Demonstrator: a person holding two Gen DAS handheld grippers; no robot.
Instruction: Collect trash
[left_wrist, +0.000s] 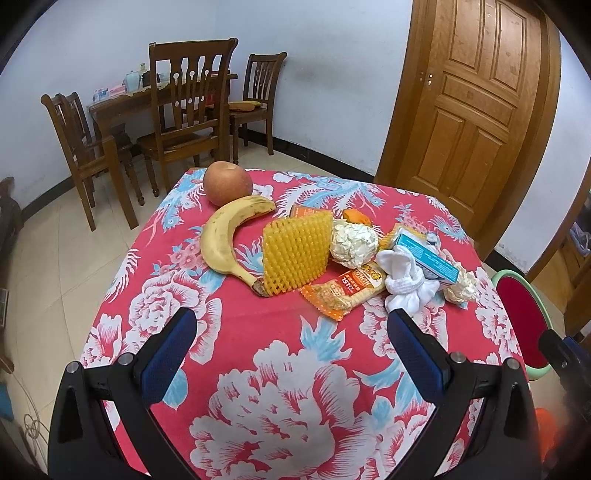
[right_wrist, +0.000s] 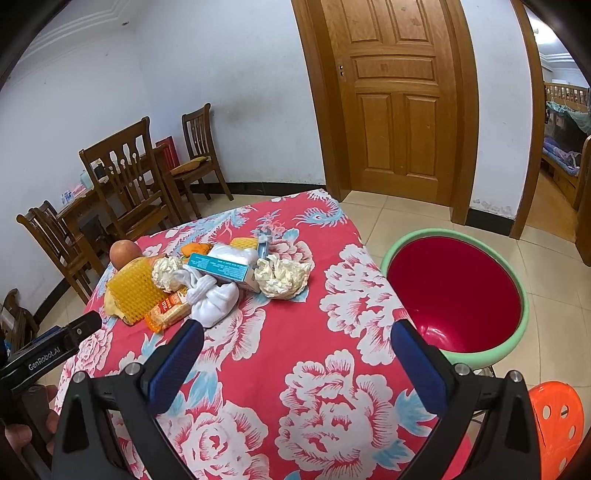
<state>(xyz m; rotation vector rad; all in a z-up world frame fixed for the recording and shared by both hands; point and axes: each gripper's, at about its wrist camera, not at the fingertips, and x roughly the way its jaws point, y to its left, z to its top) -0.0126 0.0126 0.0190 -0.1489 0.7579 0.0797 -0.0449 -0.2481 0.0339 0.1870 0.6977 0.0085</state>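
- A wooden door (right_wrist: 397, 99) stands shut in the white wall.
- Left of the door, well apart, a dining table (left_wrist: 122, 107) stands with wooden chairs (left_wrist: 184, 110) around it.
- Right of the door, an open doorway shows a bunk bed (right_wrist: 565, 140).
- An orange stool (right_wrist: 557, 424) stands on the tiled floor (right_wrist: 424, 214) before the door.

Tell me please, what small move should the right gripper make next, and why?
Probably move the right gripper forward to the crumpled paper ball. Both grippers are open and hold nothing, the pile is untouched, and this ball lies at the pile's edge nearest the red basin beside the table, which seems to be the bin.
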